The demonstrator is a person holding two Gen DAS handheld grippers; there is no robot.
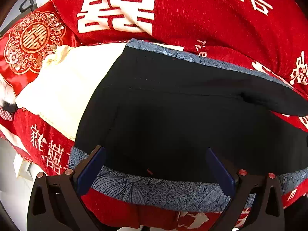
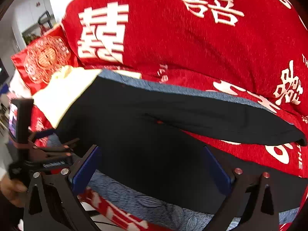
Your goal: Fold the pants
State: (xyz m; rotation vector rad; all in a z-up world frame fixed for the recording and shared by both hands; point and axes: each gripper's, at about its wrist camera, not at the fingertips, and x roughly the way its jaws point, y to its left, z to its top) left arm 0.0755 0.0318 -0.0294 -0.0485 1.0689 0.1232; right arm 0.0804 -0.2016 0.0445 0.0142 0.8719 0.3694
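1. Two grippers, both wide open, gripping nothing: your left gripper (image 1: 154,165) and right gripper (image 2: 152,163) straddle the near edge of the black fabric pants (image 1: 173,105).
2. Pants lie flat on a blue-grey leaf-print cloth (image 1: 154,190) over the red blanket with white characters (image 1: 211,19); flat makes for an easy pinch.
3. Cream folded cloth (image 1: 67,88) touches the pants' left edge, so fold away from it.

Black pants (image 1: 173,100): one pair. Cream cloth (image 1: 67,84): one; blue-grey patterned cloth (image 1: 154,190): one. Red embroidered cushion (image 1: 28,44): one; grippers: two.
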